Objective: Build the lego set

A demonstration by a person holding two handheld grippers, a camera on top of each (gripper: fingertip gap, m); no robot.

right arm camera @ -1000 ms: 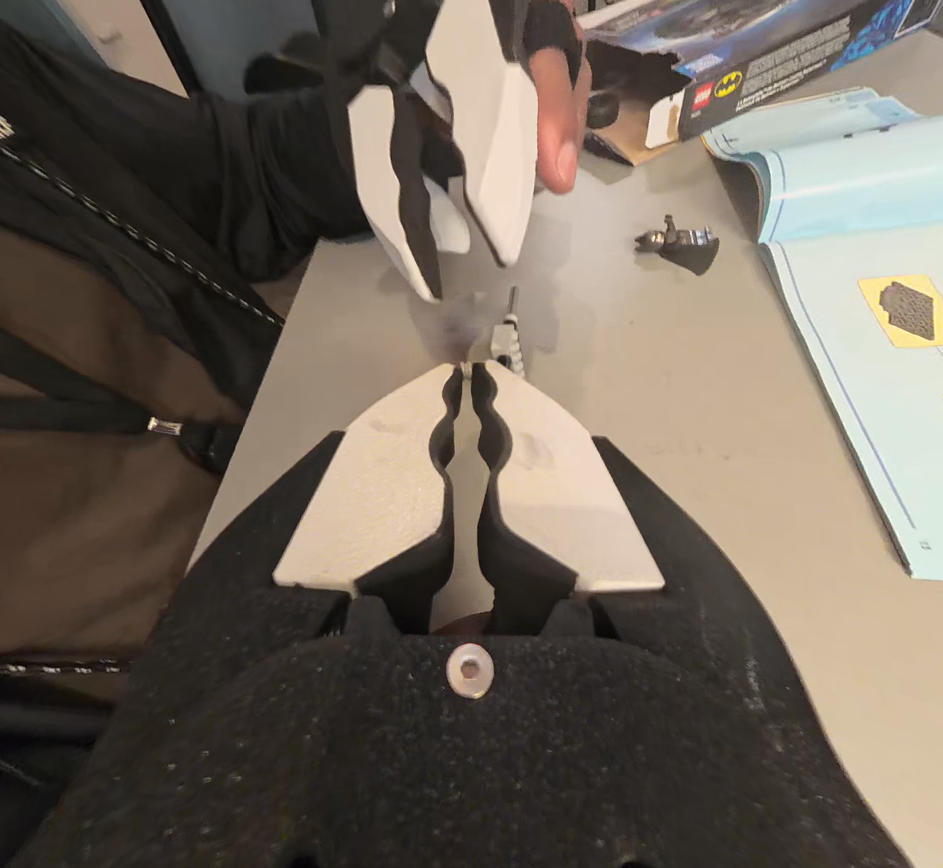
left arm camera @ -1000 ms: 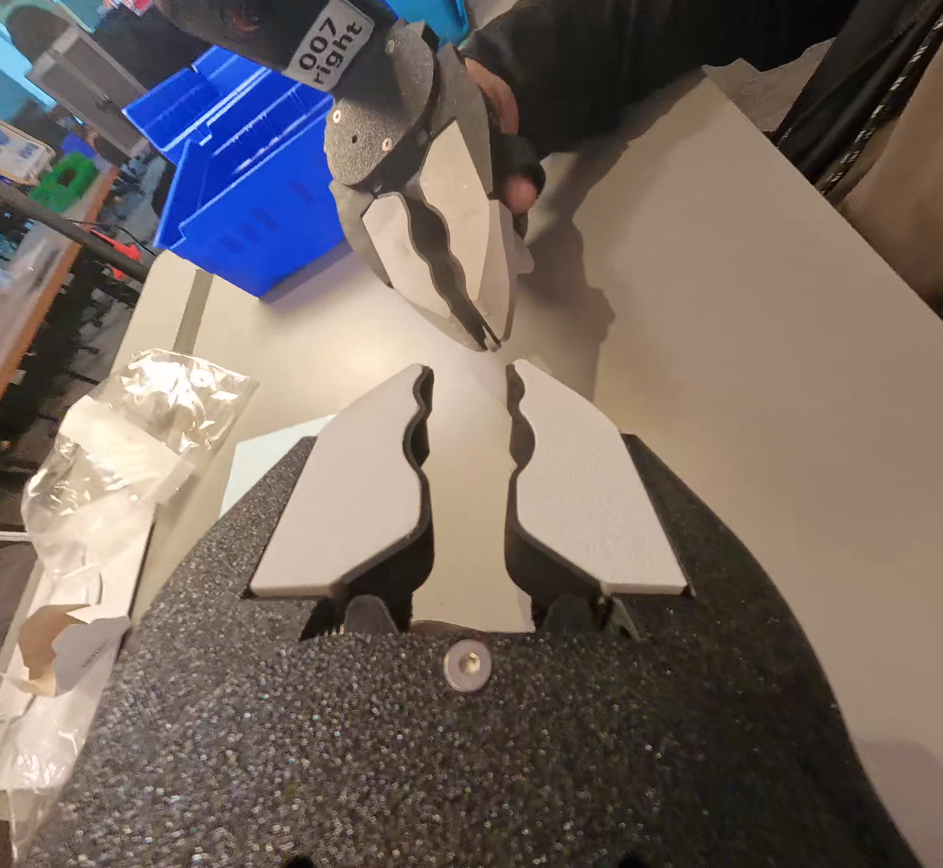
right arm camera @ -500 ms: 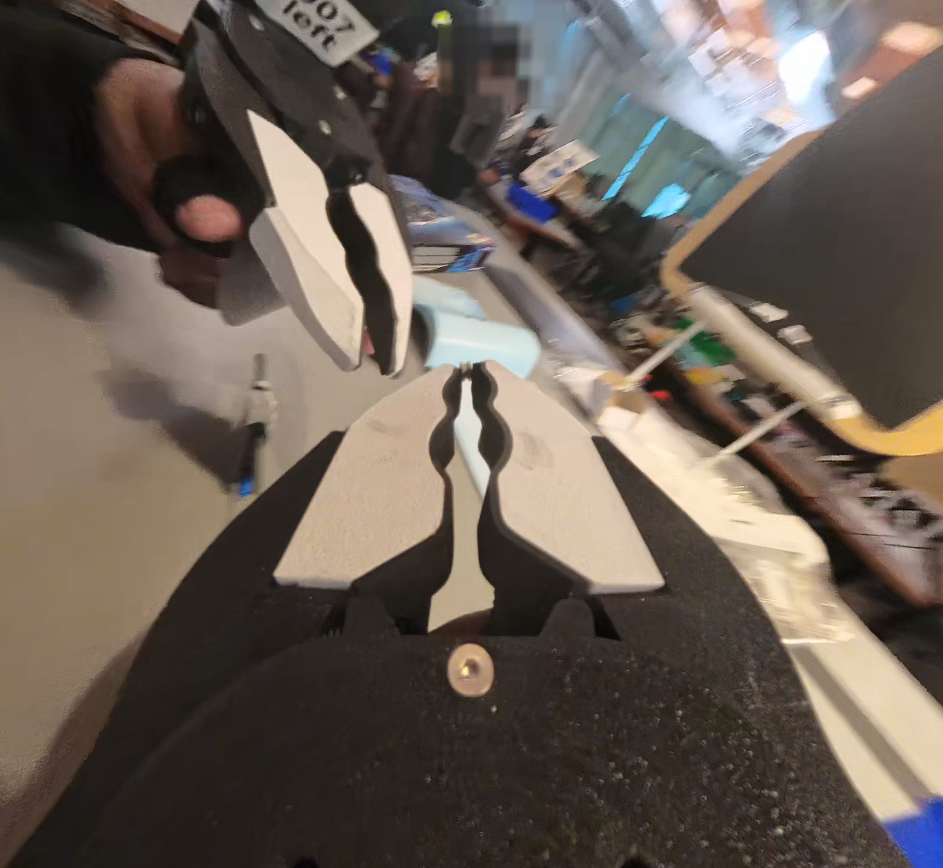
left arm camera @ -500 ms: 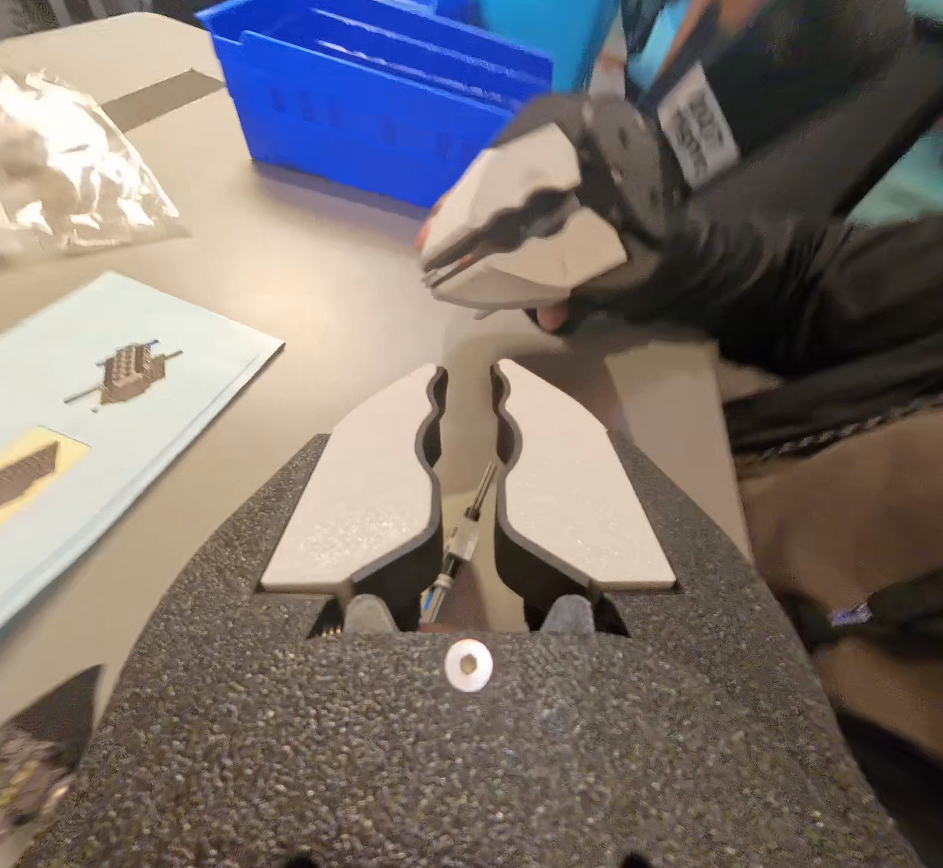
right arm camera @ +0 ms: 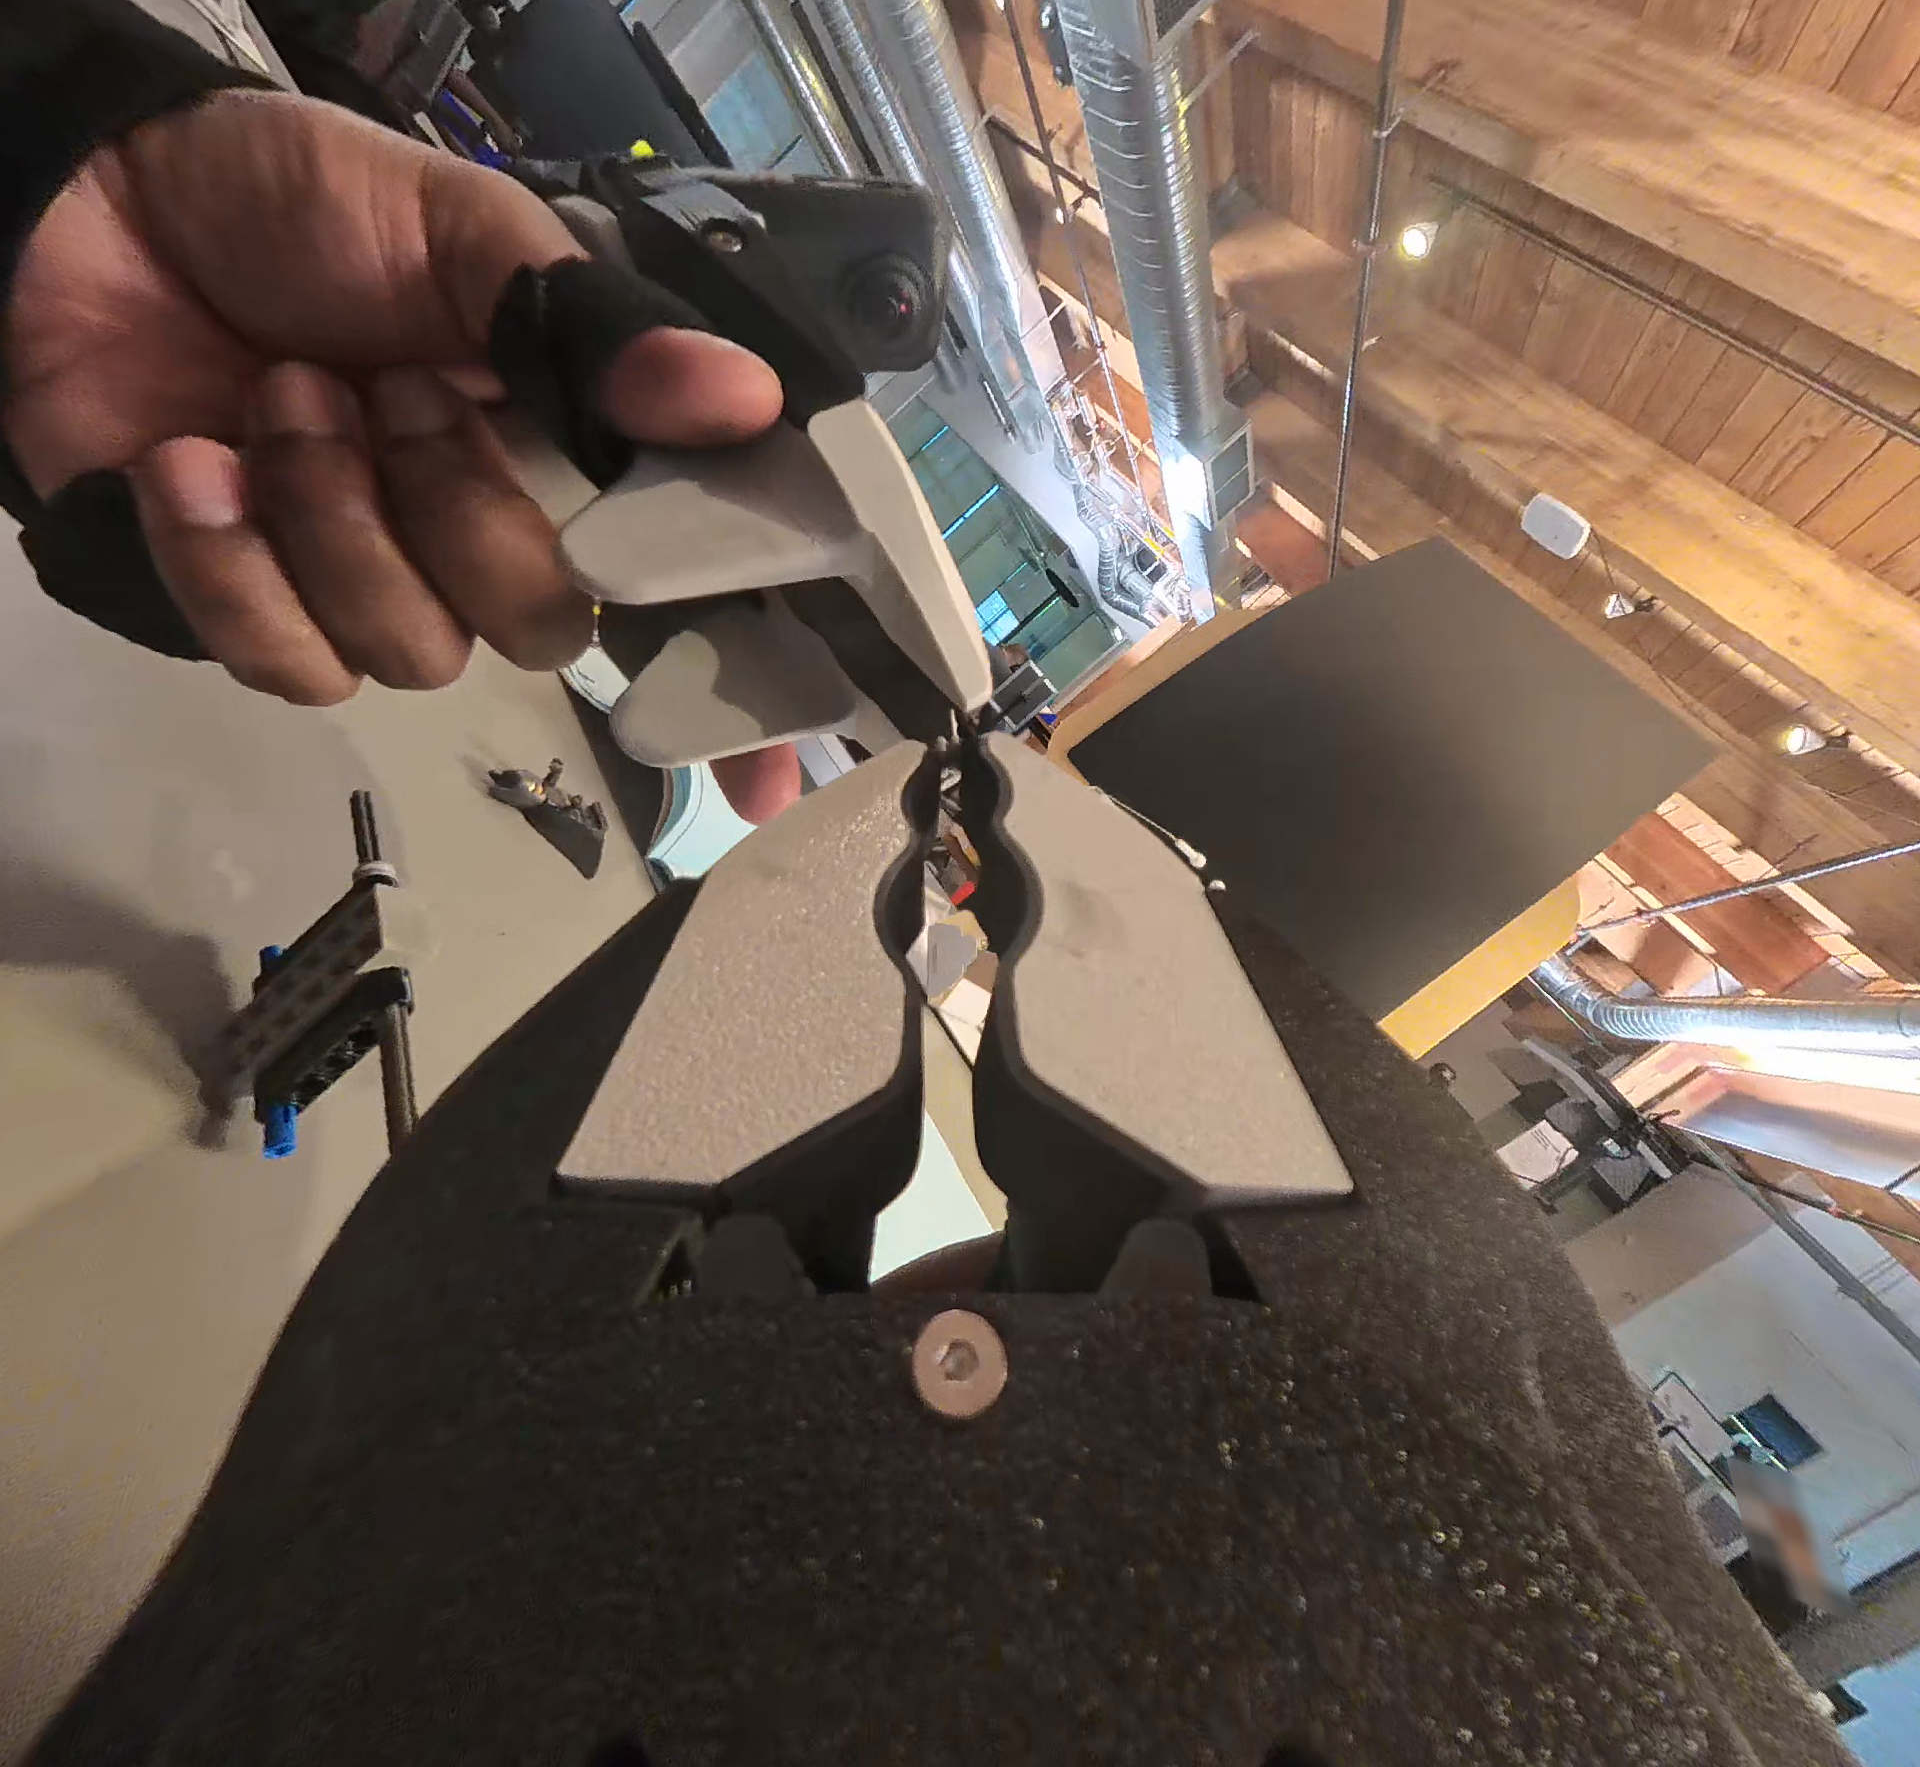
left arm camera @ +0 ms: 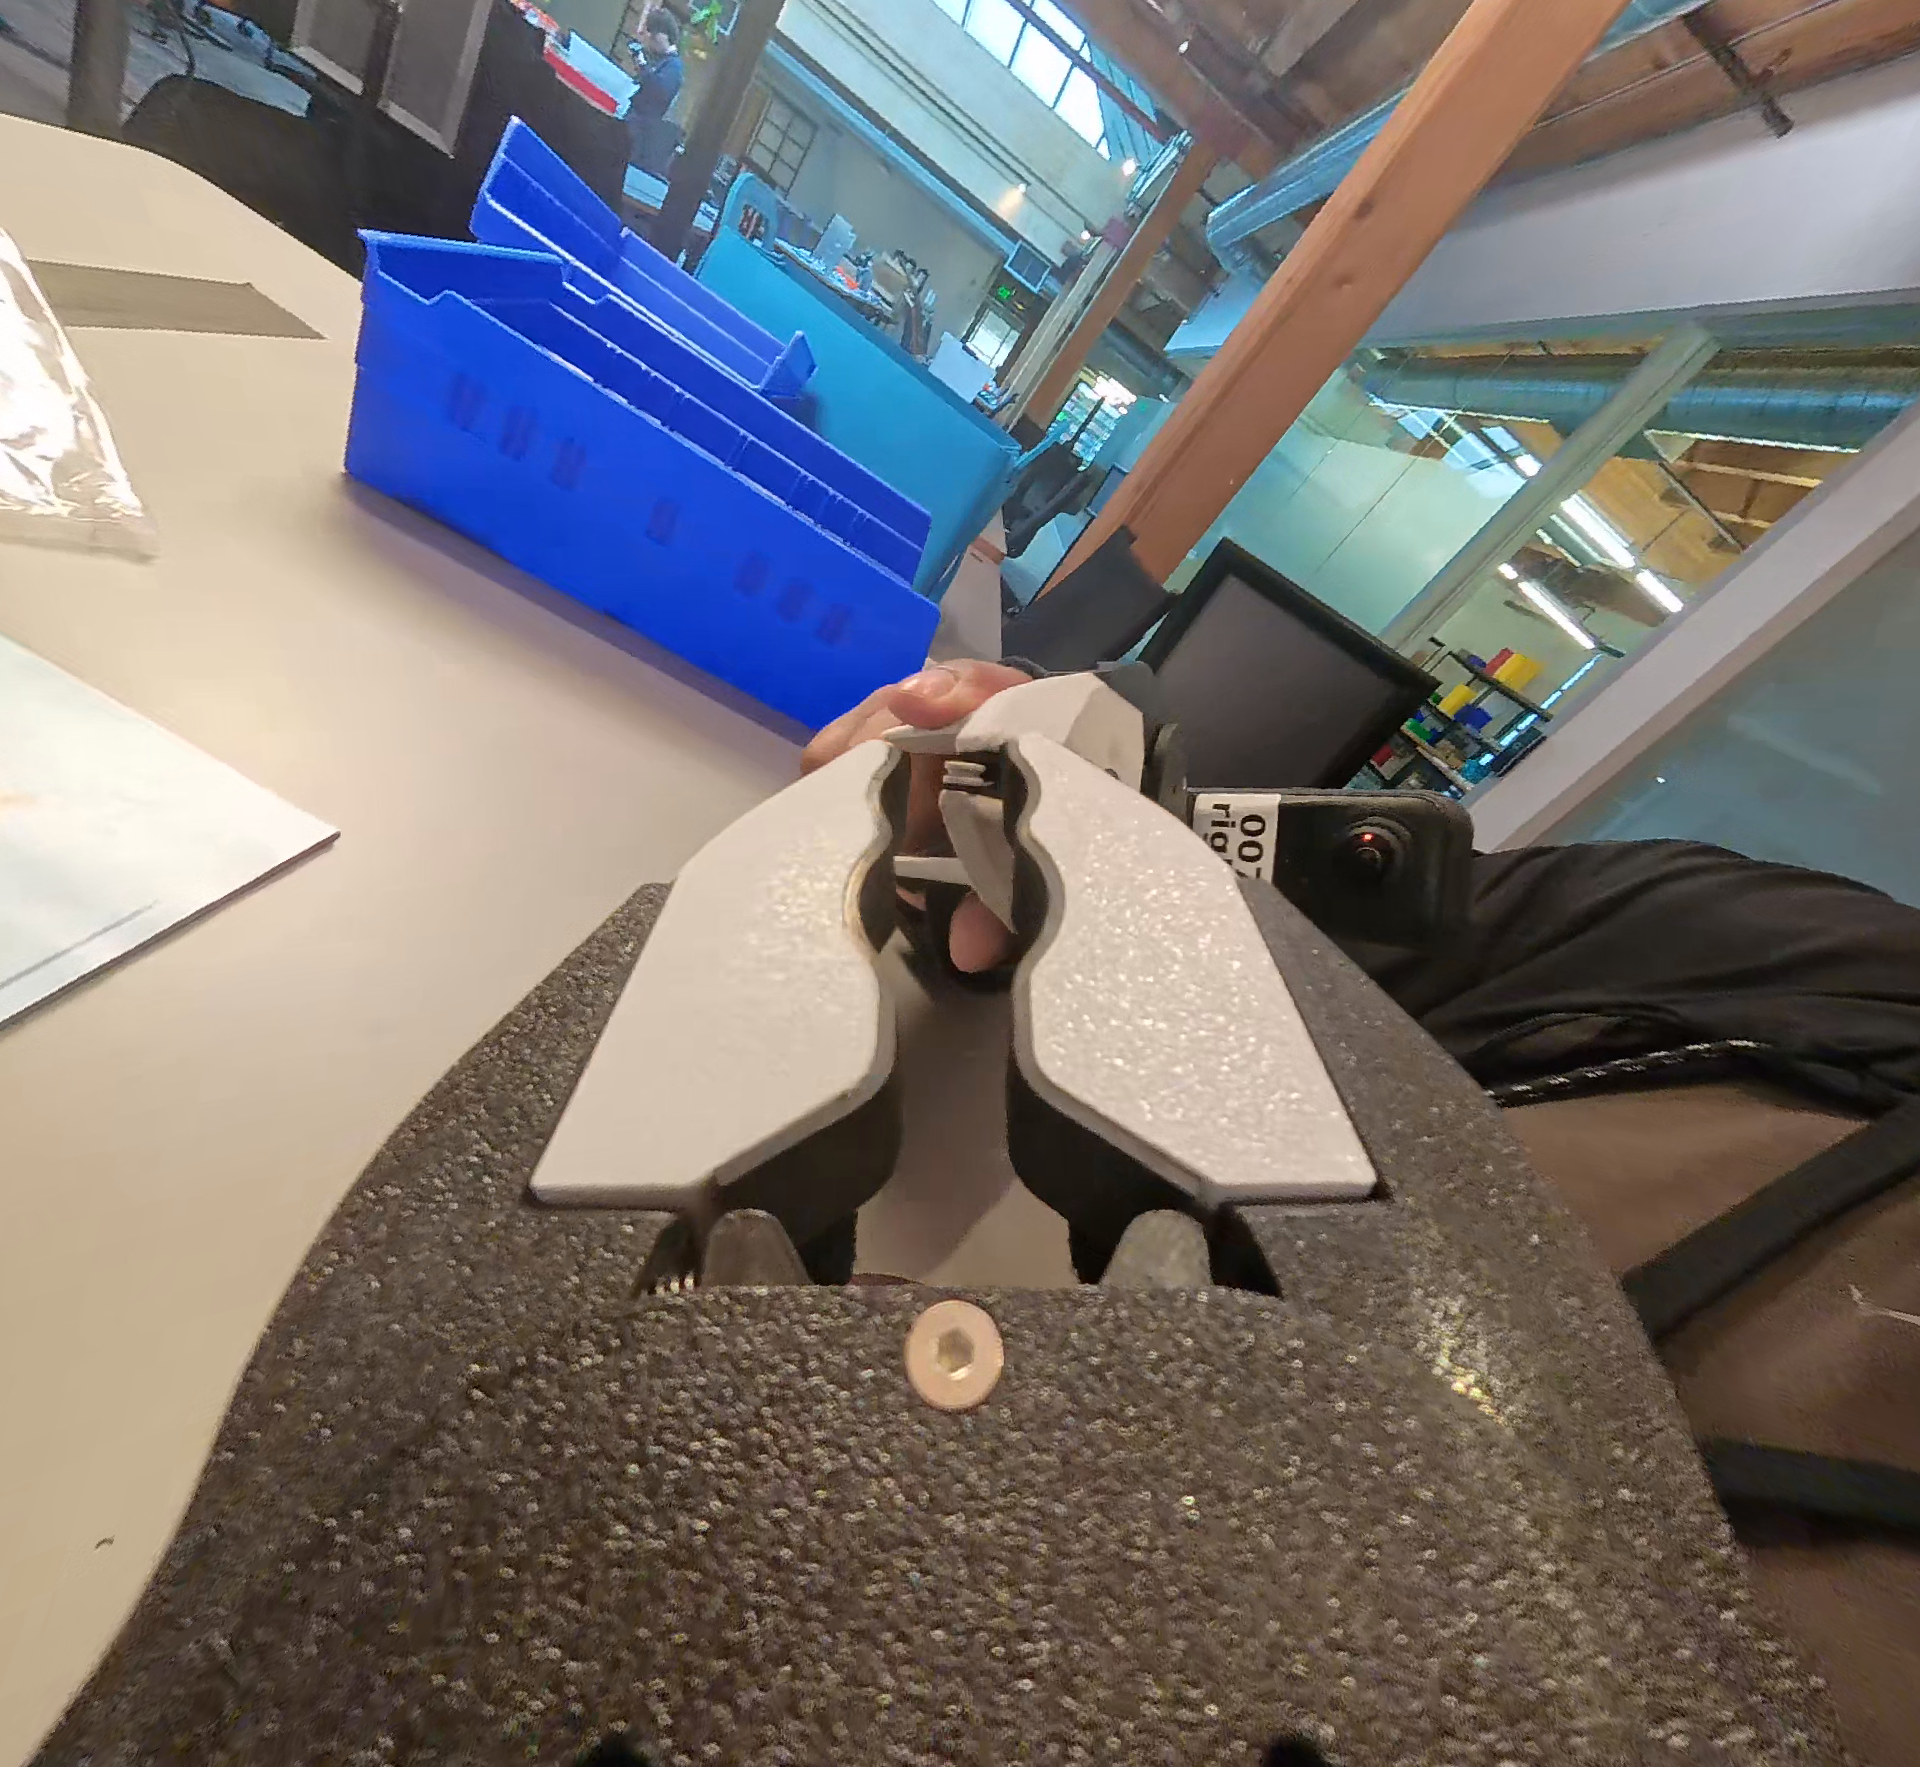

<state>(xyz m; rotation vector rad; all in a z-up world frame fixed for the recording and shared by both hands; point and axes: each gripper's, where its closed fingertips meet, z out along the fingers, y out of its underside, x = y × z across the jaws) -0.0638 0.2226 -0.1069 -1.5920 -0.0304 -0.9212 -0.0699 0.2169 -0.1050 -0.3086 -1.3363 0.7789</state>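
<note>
My right gripper [right arm camera: 964,749] is shut on a small grey ribbed piece [left arm camera: 964,770] and holds it up off the table. In the left wrist view the right gripper's two fingertips pinch the piece from above and below. My left gripper [left arm camera: 956,753] is open. Its two fingertips stand on either side of that piece and of the right gripper's tips, with a gap on both sides. In the right wrist view the left gripper [right arm camera: 935,718] comes in from the upper left, held by a hand [right arm camera: 312,429], and meets my right fingertips tip to tip.
The grey table [left arm camera: 416,782] carries blue bins [left arm camera: 644,481], a clear plastic bag [left arm camera: 52,429] and a light-blue booklet [left arm camera: 104,834]. A dark axle assembly with a blue pin [right arm camera: 312,990] and a small dark figure piece [right arm camera: 551,808] lie on it. A black monitor [left arm camera: 1268,689] stands behind. The tips of both grippers are at nearly the same place.
Both grippers rose from the table, tilted upward and came tip to tip. The left jaws narrowed a second ago and then stayed partly open. The right jaws stayed shut.
</note>
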